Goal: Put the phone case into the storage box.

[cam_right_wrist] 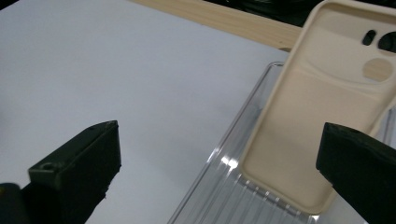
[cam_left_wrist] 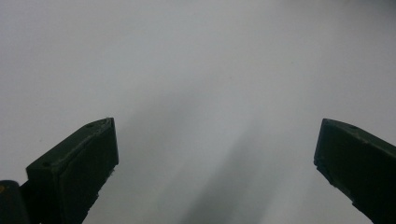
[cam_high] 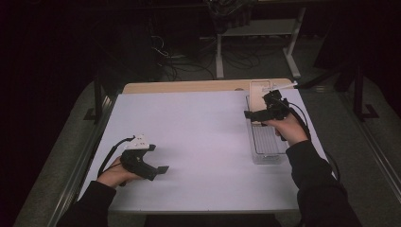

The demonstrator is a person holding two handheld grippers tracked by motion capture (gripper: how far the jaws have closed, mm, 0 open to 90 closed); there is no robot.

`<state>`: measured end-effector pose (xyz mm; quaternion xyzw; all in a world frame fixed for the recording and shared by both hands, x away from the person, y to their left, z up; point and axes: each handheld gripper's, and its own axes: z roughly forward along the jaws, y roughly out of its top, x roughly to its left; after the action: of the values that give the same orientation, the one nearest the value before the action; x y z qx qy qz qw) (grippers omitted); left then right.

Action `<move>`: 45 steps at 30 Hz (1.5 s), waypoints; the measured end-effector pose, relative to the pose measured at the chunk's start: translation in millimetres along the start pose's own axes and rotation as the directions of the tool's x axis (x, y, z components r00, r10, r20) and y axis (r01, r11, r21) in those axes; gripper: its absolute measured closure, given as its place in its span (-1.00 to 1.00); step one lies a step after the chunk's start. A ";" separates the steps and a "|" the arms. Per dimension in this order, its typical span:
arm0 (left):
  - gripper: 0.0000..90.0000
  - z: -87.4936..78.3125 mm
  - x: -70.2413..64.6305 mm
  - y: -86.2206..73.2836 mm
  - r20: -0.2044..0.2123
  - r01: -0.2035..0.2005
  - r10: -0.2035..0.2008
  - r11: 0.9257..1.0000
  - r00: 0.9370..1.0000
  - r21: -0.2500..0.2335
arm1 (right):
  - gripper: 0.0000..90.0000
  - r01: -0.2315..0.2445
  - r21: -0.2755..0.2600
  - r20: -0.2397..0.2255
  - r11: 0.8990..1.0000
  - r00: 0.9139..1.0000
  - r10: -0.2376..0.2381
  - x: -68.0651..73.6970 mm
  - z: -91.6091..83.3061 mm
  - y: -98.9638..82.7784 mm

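Beige phone case [cam_right_wrist: 313, 121] leans in clear tray [cam_right_wrist: 224, 186]: light, flexible, likely grippy; best pinched on a long side edge. Right gripper [cam_right_wrist: 219, 168] jaws spread wide, empty; left gripper [cam_left_wrist: 215, 163] likewise apart over bare table [cam_left_wrist: 187, 56].

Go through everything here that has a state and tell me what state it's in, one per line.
Left gripper: open, holding nothing, over the bare white table.
Right gripper: open, holding nothing, at the tray.
Phone case: beige, hollow side showing, lying partly in the tray, ungripped.
Clear tray: on the table's right side.

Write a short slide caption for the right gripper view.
Open right gripper above a clear tray holding a beige phone case.
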<state>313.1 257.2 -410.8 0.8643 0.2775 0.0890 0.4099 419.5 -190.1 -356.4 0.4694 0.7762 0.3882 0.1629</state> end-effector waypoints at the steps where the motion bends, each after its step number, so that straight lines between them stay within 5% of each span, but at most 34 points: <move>1: -1.00 -0.6 0.4 0.7 0.004 0.003 -0.003 1.000 1.000 0.000 | -1.00 0.008 0.001 -0.010 1.000 1.000 -0.008 3.0 -2.3 -2.5; 19: -1.00 -13.9 8.7 19.5 0.024 -0.016 0.016 1.000 1.000 -0.016 | -1.00 0.070 -0.037 -0.110 0.997 0.991 -0.074 29.3 -31.2 -37.8; 25: -1.00 -17.1 10.2 24.5 0.033 -0.050 0.050 0.999 0.998 -0.006 | -1.00 0.073 -0.040 -0.136 0.997 0.988 -0.077 30.8 -36.0 -51.9; 45: -1.00 -18.3 7.2 30.4 0.057 -0.058 0.059 0.998 0.997 -0.020 | -1.00 0.091 -0.041 -0.192 0.995 0.977 -0.097 34.6 -47.0 -86.7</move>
<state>324.5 257.7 -376.4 0.8705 0.2392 0.0787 0.4229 320.8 -204.1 -387.6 0.3896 0.8033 0.4363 0.1123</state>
